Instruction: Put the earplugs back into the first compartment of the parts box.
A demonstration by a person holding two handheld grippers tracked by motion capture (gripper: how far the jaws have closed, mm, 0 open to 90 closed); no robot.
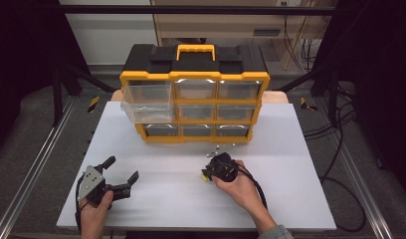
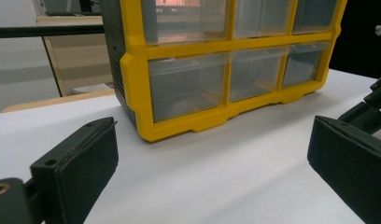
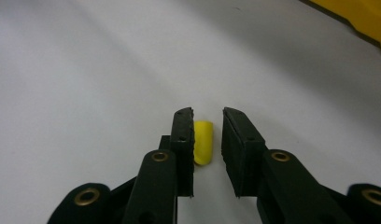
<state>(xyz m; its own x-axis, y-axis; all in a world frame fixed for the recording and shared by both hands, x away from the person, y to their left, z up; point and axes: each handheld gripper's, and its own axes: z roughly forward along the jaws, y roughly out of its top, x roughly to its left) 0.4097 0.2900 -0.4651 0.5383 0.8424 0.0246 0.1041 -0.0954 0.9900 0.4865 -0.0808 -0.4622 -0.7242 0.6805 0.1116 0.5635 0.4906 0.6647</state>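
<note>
A small yellow cylinder (image 3: 203, 142) is seen lying on the white counter (image 1: 156, 199), between the fingers (image 3: 183, 140) of the right gripper (image 3: 207, 122). It touches the left finger, while a gap is left to the other, so it is not yet clamped. Farther back a yellow-and-black drawer organizer (image 1: 193, 94) stands (one clear drawer (image 1: 146, 112) is pulled out), with a few small metal parts (image 1: 222, 147) lying just before it. The cylinder is plain, short and round-ended. The right gripper is pointed down at the counter; the left gripper (image 1: 122, 172) is held well apart, its fingers spread wide.
</note>
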